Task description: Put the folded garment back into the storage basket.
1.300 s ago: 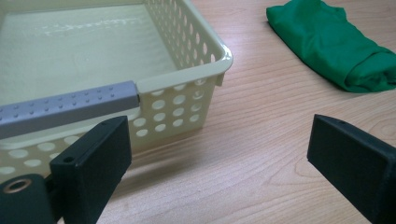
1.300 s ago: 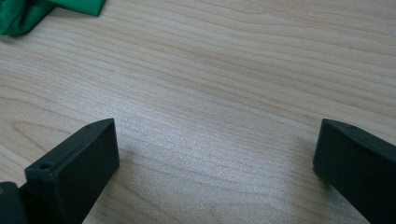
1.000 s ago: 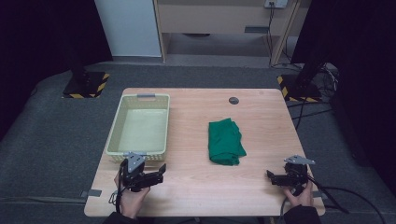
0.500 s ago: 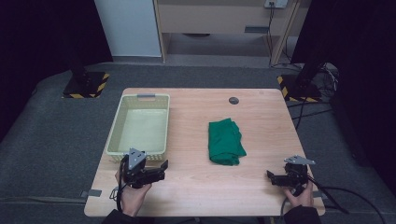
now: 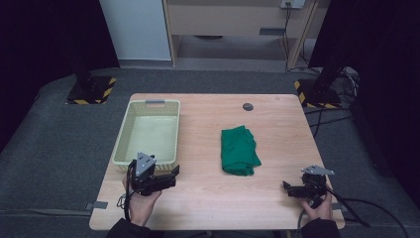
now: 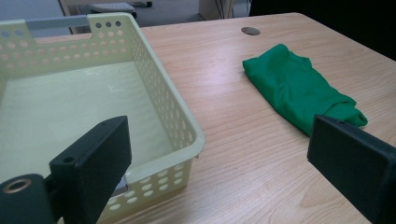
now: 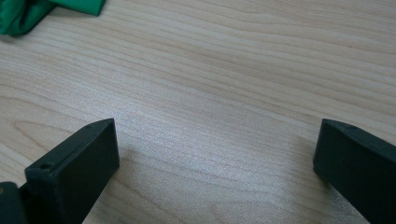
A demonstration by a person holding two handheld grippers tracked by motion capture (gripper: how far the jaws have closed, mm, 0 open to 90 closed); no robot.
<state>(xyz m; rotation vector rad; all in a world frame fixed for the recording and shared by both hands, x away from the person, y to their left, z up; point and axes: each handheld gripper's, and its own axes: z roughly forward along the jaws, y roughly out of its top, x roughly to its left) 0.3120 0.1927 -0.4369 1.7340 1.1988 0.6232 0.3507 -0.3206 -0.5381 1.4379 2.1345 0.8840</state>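
Green cloth [image 7: 28, 11]: in the right gripper view cut by the top and left edges, one corner showing.
Basket [image 6: 154, 100]: in the left gripper view cut by the left edge; near wall partly behind the gripper's own left jaw.
Left gripper [image 5: 171, 174]: in the high view, jaw gap too small to judge.
Right gripper [image 5: 288, 188]: likewise.
Dark round mark [image 5: 247, 106] on the worktop [image 5: 208, 198]: too small to tell what it is.
Person's forearms: cut by the bottom edge of the high view.
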